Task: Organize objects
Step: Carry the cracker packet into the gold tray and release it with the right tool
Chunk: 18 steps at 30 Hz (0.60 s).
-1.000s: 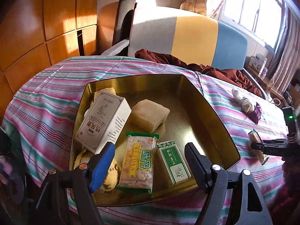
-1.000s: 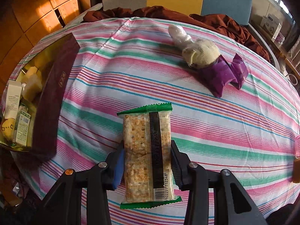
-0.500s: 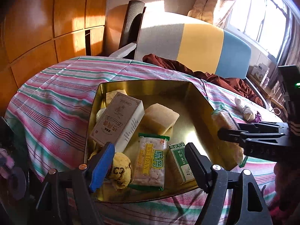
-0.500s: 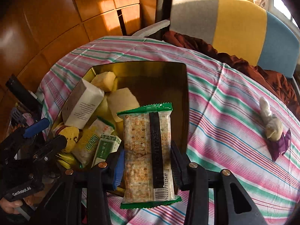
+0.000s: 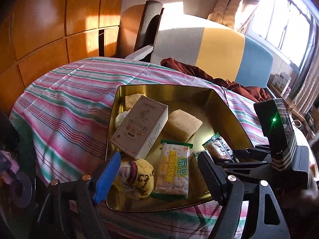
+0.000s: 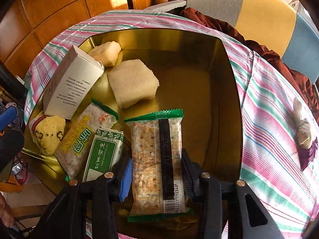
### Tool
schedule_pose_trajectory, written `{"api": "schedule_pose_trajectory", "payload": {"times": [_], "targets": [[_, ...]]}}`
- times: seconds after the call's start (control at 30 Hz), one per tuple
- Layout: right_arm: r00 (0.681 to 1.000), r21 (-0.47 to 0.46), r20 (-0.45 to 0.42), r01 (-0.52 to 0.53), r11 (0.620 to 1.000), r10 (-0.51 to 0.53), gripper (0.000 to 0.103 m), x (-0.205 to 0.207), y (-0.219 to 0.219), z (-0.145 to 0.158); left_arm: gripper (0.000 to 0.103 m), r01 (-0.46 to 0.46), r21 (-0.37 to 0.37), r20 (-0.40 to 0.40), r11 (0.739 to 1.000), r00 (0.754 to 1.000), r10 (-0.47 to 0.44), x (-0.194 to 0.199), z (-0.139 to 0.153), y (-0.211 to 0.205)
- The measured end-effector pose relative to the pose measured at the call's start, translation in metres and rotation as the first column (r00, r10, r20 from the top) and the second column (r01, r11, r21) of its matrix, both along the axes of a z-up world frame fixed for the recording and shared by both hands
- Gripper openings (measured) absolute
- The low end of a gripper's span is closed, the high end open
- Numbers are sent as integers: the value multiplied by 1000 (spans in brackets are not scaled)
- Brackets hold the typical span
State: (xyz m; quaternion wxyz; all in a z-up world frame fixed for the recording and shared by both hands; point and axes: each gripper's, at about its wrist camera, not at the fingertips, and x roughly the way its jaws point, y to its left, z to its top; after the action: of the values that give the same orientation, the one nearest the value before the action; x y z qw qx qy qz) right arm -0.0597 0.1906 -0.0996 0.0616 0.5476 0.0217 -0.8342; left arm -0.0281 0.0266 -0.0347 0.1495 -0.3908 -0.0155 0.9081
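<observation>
A gold tin [image 6: 231,79] stands on the striped tablecloth. My right gripper [image 6: 157,159] is shut on a green-edged cracker packet [image 6: 155,139], held barcode side up, low over the tin's near right part. In the tin lie a white box [image 6: 73,85], a beige block [image 6: 133,83], a second cracker packet [image 6: 83,137], a small green box [image 6: 101,151] and a yellow soft toy [image 6: 49,133]. My left gripper [image 5: 159,157] hovers at the tin's [image 5: 229,123] near edge. Its jaws are opening and hold nothing. The left wrist view shows the held packet [image 5: 217,146] coming in from the right.
A small plush toy with purple wrapping [image 6: 303,131] lies on the tablecloth [image 6: 269,119] right of the tin. A dark red cloth [image 5: 189,69] and a grey, yellow and blue chair back [image 5: 219,45] are behind the table. Wooden panels [image 5: 49,29] line the left wall.
My right gripper carried the cracker packet from over the bare tablecloth leftward to over the tin and lowered it inside. My left gripper shifted slightly along the tin's near edge.
</observation>
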Motion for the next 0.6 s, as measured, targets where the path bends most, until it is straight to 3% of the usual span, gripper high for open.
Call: {"api": "schedule_pose_trajectory", "payload": {"times": [0.13,0.6], "targets": [[1000,-9,0,6,1000,-6,45,3,2,2,80,-6,-6,-2,1000,1000,6,0,1,0],[992,-49,-120,23,999,-29,50,23,16,36,81,12,-44,-14,999,1000,-13,6,5,11]]}}
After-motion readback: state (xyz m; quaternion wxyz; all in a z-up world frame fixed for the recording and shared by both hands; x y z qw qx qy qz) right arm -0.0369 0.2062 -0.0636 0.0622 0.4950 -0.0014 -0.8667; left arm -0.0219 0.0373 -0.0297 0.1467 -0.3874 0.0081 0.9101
